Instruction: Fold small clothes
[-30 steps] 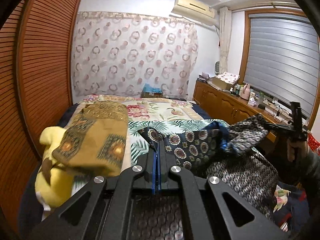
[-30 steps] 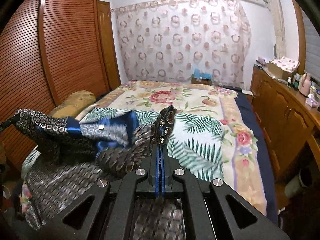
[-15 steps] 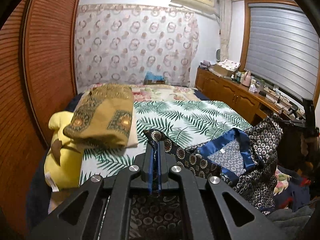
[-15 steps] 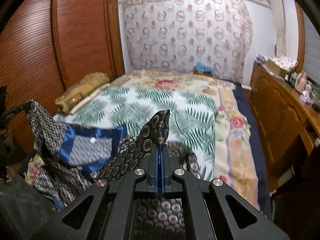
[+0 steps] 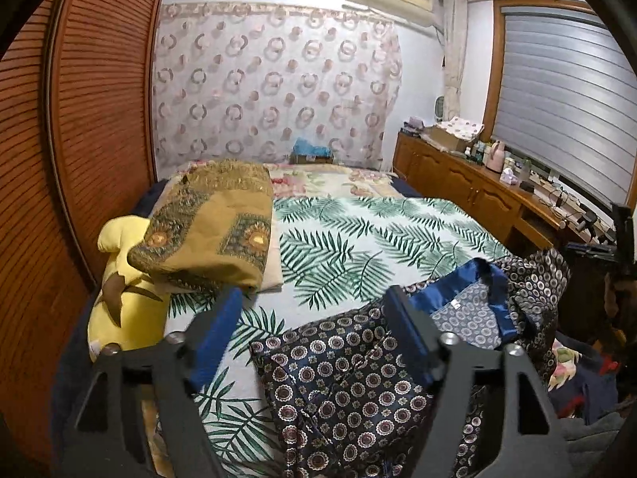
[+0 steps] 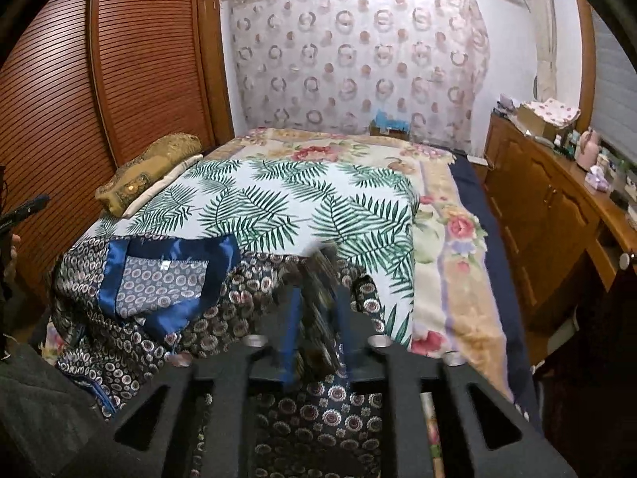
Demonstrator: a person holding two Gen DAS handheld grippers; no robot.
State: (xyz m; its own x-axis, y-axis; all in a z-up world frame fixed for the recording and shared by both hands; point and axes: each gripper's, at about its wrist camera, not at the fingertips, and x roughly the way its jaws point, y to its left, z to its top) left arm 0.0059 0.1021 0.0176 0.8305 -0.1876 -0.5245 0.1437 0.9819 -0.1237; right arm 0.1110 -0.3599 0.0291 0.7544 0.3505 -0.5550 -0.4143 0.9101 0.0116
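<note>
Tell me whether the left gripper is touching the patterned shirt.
Cannot tell. In the left wrist view the left gripper has just been opening, and its right finger overlaps the patterned shirt lying on the bed; no gap or contact shows plainly.

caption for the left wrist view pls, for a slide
Left claw open above a dark patterned shirt laid on the leaf-print bedspread, jaws just opened and nothing gripped.

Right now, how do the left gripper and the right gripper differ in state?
The left gripper stands wide open, its fingers clear of the dark patterned garment lying below; its jaws have just been opening. The right gripper is only partly open, with a blurred fold of that garment between its fingers. Both point over the bed.
</note>
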